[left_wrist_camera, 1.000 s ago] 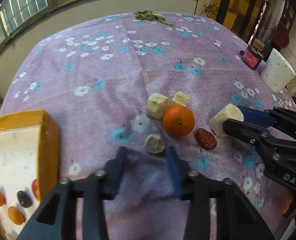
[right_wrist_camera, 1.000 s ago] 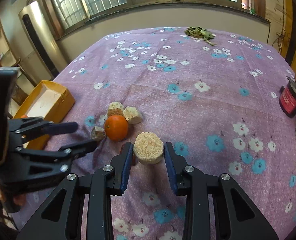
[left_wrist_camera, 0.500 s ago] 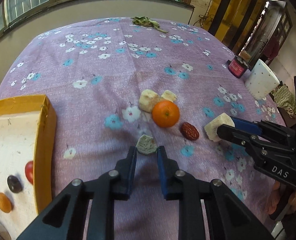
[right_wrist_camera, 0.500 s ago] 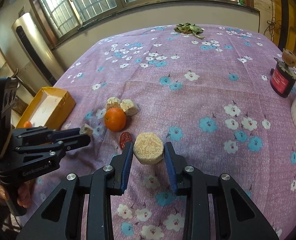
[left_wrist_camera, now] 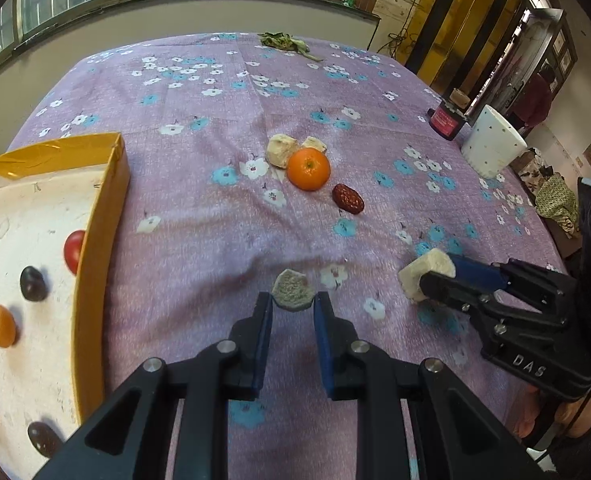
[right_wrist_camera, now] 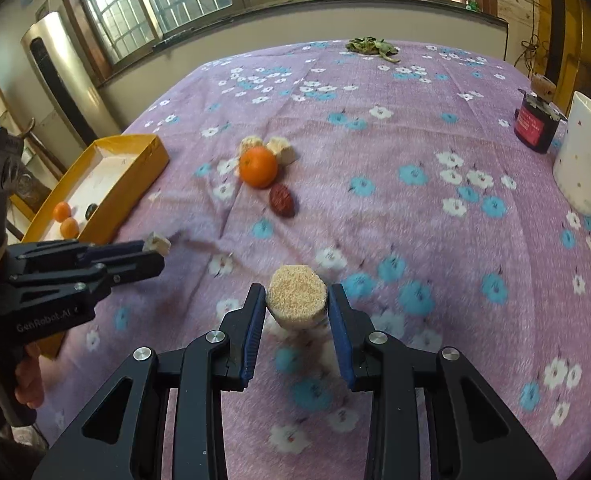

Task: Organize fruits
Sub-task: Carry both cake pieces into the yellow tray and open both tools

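From the left wrist camera, the left gripper (left_wrist_camera: 293,306) has its blue-padded jaws clamped on a small greyish-green, hexagon-faced chunk of cut fruit (left_wrist_camera: 290,289), lifted clear of the purple flowered tablecloth (left_wrist_camera: 223,92). To its left sits the yellow cardboard tray with a white floor (left_wrist_camera: 99,208), which holds a red tomato-like fruit, a dark plum and small orange fruits. Loose on the cloth beyond are a round orange tangerine (left_wrist_camera: 308,169), a wrinkled red date (left_wrist_camera: 348,198) and two pale cut pieces just behind the tangerine. "DAS" is moulded on the other gripper's body. From the right wrist camera, the right gripper (right_wrist_camera: 295,306) pinches a larger pale, grainy-faced cylinder of cut fruit (right_wrist_camera: 296,300), also held off the cloth. The left tool's side reads "GenRobot.AI"; the writing on the red canister (right_wrist_camera: 535,128) beside the white dotted cup (right_wrist_camera: 585,160) is too blurred to read. My worry: the small chunk is caught only at the pad tips, so a quick swing toward the tray could flick it out, and two loaded tools arriving together might knock one another.
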Demonstrator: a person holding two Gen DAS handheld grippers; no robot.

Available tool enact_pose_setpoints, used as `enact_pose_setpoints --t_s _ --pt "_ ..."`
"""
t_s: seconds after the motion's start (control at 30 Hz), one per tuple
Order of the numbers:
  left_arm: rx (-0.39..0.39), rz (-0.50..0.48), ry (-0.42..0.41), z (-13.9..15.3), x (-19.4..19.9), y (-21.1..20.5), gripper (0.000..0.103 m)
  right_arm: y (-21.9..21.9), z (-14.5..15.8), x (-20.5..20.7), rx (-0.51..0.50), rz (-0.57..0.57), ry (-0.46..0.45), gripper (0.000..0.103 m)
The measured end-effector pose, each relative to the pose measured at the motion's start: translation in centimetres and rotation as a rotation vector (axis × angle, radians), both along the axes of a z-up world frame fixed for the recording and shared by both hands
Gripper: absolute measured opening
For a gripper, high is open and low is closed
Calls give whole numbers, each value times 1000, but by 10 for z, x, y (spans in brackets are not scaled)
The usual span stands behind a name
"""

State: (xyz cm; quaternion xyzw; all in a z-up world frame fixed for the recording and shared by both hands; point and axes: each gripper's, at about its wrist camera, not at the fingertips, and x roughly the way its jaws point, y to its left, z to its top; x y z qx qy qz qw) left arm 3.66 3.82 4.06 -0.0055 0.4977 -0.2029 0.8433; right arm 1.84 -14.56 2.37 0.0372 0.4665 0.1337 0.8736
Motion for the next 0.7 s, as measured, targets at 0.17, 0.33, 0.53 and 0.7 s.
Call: enact_pose_setpoints --t_s 0.17,0.33,0.53,0.7 --pt "-21 19 -25 12 -11 20 24 26 10 -10 -2 31 -19 31" --pt "-36 71 -49 24 -21 54 24 64 25 -14 3 88 -48 31" --pt "-26 160 -75 33 -27 103 23 116 39 -10 16 172 -78 31" --pt "-16 234 -85 36 -30 148 23 157 43 -4 23 240 -84 31"
